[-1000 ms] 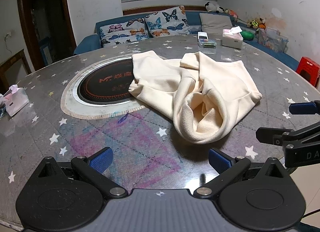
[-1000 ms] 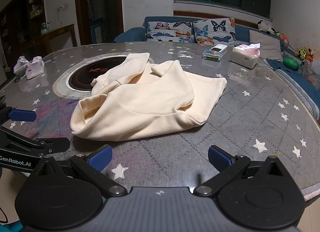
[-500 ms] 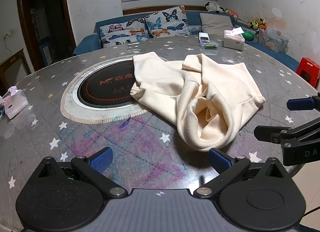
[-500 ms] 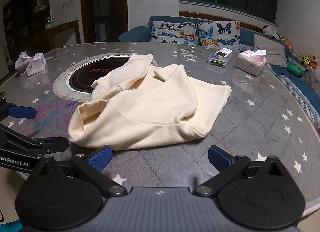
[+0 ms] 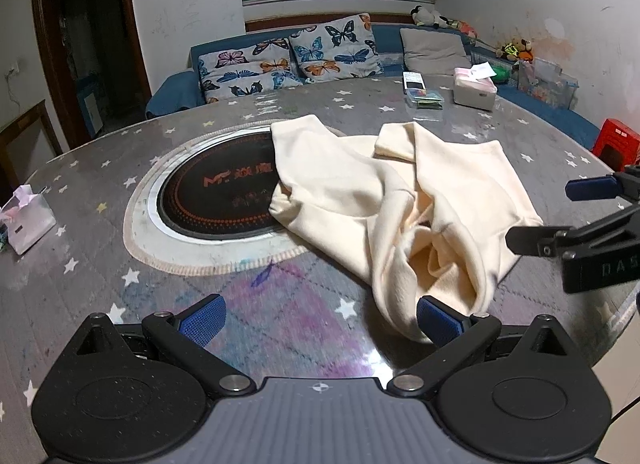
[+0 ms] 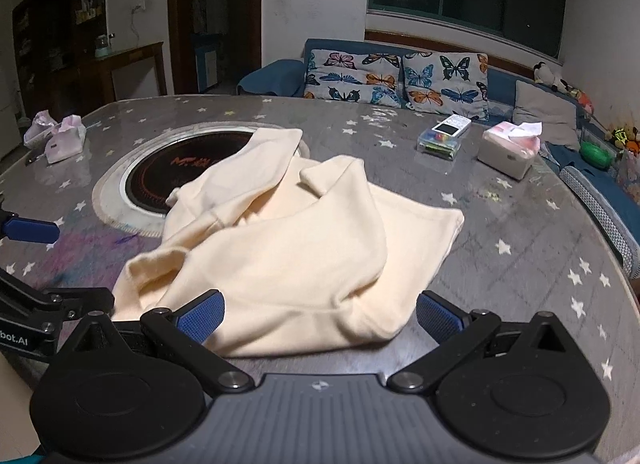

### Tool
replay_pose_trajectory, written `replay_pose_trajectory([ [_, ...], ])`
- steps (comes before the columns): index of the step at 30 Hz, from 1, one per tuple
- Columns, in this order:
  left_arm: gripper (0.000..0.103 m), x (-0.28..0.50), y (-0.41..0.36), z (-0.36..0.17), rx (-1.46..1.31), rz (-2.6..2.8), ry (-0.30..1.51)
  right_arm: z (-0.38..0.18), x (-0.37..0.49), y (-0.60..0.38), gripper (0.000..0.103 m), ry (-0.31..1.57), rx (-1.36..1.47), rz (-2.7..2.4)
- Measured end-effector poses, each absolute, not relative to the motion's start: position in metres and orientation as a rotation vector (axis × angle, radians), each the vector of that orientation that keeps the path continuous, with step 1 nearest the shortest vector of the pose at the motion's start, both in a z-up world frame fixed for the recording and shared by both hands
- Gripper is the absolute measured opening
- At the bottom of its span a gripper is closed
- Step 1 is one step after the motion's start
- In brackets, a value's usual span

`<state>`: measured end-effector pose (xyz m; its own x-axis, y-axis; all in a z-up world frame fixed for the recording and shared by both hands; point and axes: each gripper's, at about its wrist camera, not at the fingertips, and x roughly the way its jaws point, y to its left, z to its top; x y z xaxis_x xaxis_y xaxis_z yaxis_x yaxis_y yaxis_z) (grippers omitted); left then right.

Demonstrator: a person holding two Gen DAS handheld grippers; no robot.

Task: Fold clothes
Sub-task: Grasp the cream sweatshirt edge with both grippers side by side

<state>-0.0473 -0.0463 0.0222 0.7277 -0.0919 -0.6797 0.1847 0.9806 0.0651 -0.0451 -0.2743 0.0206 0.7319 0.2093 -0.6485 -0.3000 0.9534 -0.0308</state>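
A cream sweatshirt [image 5: 400,199] lies crumpled on the round star-patterned table [image 5: 100,264], one part draped over the black inset burner [image 5: 216,191]. My left gripper [image 5: 320,318] is open, its right blue pad [image 5: 438,320] at the garment's near open hem. In the right wrist view the same sweatshirt [image 6: 296,248] fills the middle, and my right gripper [image 6: 320,316] is open with the near hem lying between its pads. The right gripper [image 5: 560,215] also shows at the right edge of the left wrist view, and the left gripper [image 6: 48,264] at the left edge of the right wrist view.
A tissue box [image 6: 508,147], a clear box of small items with a remote on it [image 6: 442,137] and pink-white packets [image 6: 60,135] sit near the table's far rim. A sofa with butterfly cushions [image 5: 288,59] stands behind. A red stool [image 5: 616,141] is at the right.
Both grippers have moved forward toward the sweatshirt; its near hem now reaches the pads of each. The garment itself lies as before.
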Motion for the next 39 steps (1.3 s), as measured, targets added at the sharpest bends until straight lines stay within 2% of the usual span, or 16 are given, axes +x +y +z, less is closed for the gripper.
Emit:
replay_pose_trajectory([
  [13,0.103,-0.006,-0.036,0.035,0.138,-0.11,0.714,0.027,0.009,-0.289,0.101,0.694,-0.079,0.262],
  [19,0.103,0.025,-0.036,0.035,0.138,-0.093,0.709,0.026,0.046,-0.289,0.092,0.708,-0.048,0.268],
  [22,0.102,0.041,-0.038,0.036,0.124,-0.108,0.708,0.023,0.067,-0.289,0.082,0.724,-0.021,0.277],
  [27,0.086,0.073,-0.045,0.037,0.102,-0.134,0.718,0.014,0.102,-0.285,0.069,0.758,0.016,0.294],
  [30,0.081,0.098,-0.048,0.036,0.072,-0.142,0.741,0.007,0.119,-0.283,0.061,0.779,0.029,0.299],
  [33,0.08,0.123,-0.054,0.033,0.057,-0.141,0.748,-0.001,0.133,-0.283,0.051,0.798,0.053,0.305],
  [39,0.08,0.169,-0.072,0.025,0.069,-0.146,0.74,-0.011,0.148,-0.284,0.039,0.816,0.086,0.311],
])
